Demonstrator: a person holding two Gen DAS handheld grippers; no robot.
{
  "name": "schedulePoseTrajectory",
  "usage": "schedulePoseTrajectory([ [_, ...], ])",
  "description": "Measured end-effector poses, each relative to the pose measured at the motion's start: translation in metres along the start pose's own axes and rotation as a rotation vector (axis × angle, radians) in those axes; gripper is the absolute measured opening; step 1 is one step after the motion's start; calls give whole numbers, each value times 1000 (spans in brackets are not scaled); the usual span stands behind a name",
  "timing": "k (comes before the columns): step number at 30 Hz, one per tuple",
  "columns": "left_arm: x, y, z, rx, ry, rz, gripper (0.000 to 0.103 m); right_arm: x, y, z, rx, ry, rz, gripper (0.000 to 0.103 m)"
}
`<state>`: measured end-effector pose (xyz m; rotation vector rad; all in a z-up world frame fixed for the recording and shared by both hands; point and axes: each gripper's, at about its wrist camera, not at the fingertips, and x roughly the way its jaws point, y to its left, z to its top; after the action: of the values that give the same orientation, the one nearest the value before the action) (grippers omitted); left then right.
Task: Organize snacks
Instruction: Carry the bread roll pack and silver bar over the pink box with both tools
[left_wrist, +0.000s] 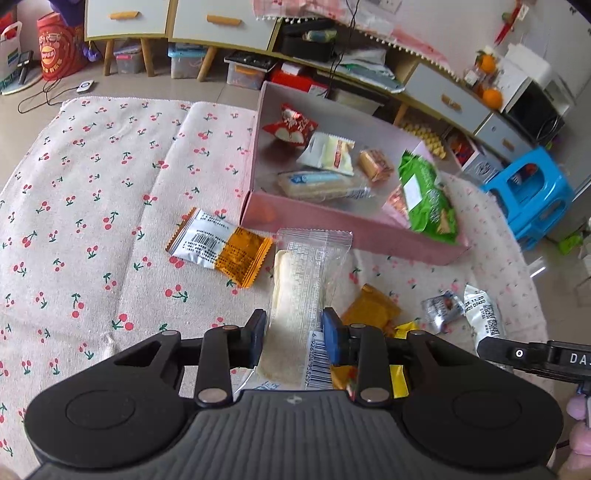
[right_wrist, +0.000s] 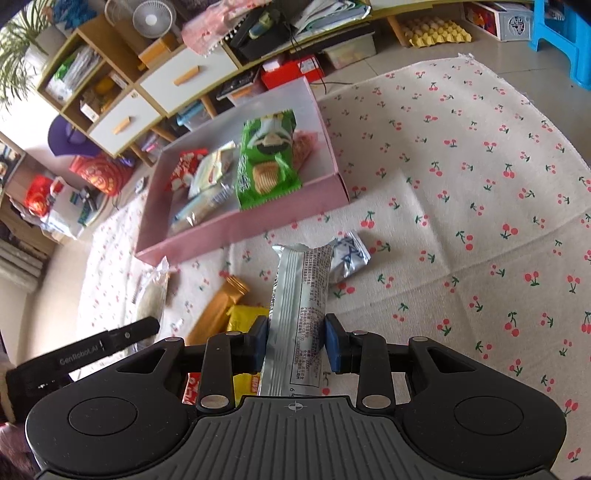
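Clear plastic wrapper with a pale wafer-like bar inside, the clear-wrapped bar (left_wrist: 303, 295), sits clamped between the blue pads of the left gripper (left_wrist: 294, 339). Pads press on its lower part, near the barcode; most of the length sticks out forward past the fingertips, toward the pink box (left_wrist: 332, 221). Bar hangs lifted off the cherry-print cloth (left_wrist: 92, 184).

Right gripper (right_wrist: 295, 341) is clamped on a silver stick pack (right_wrist: 299, 306). Blue pads grip both long edges low down; printed text faces the camera, and the upper end projects ahead of the fingers, toward the box's near wall. Pack is up off the cloth.

Pink box lies on the cloth ahead of both grippers, open on top. Inside it: green cracker pack (left_wrist: 428, 195) at the right side, red snack packet (left_wrist: 291, 125) at the far side, white-yellow packet (left_wrist: 328, 153), small orange-brown packet (left_wrist: 375, 164), long clear cracker sleeve (left_wrist: 317, 184).

Loose on the cloth: orange-and-silver sachet (left_wrist: 218, 245) just left of the held bar, close to the box's near corner; orange-brown packet (left_wrist: 369, 308) and yellow packet (left_wrist: 400, 376) under the left gripper's right finger; small silver packet (left_wrist: 441, 304) further right. In the right wrist view a blue-white foil packet (right_wrist: 349, 256) lies behind the silver pack's tip.

Blue plastic stool (left_wrist: 532, 195) stands on the floor beyond the cloth.
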<state>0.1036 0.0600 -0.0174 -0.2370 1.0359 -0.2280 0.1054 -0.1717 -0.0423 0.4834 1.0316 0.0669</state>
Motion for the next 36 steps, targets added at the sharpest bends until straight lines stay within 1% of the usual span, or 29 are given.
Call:
schedulePoseTrajectory([
  [12, -12, 5, 12, -64, -57, -35, 29, -16, 4, 18, 43, -47, 73, 31],
  [20, -15, 11, 23, -144, -97, -53, 29, -15, 13, 33, 72, -68, 108, 31],
  [25, -12, 15, 33, -193, -105, -74, 29, -10, 14, 47, 98, -75, 121, 31],
  [30, -8, 19, 44, -209, -128, -63, 29, -3, 14, 65, 115, -87, 123, 31],
  [36, 7, 8, 62, -163, -153, -77, 28, 14, 26, 85, 72, -99, 153, 31],
])
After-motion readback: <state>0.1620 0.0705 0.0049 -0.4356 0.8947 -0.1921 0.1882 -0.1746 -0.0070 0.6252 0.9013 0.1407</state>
